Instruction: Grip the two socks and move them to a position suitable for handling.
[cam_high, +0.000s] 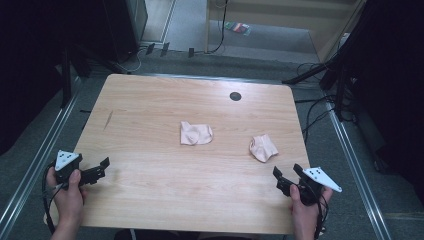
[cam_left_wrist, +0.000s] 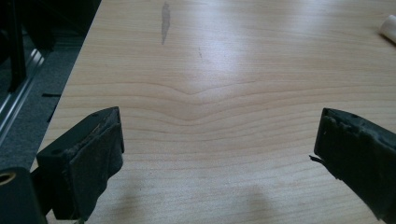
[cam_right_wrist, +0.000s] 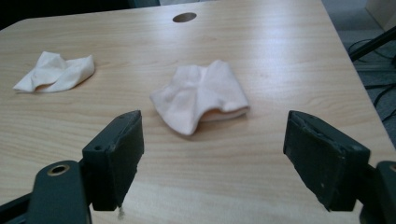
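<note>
While both grippers hover apart over the table, the right gripper gapes wide and empty, a crumpled cloth at its twelve o'clock. The left gripper is equally wide, holding nothing. A second cloth lies at the first's ten o'clock.

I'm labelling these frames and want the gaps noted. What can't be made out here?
- Cloth by the right gripper: what kind of item it is; crumpled in the right gripper view and small in the high view.
- Centre cloth: its underside, folded beneath itself.
- Pale thing in the left gripper view: cut off by the right edge.
- Coloured item on the floor, high view: too small to identify.
</note>
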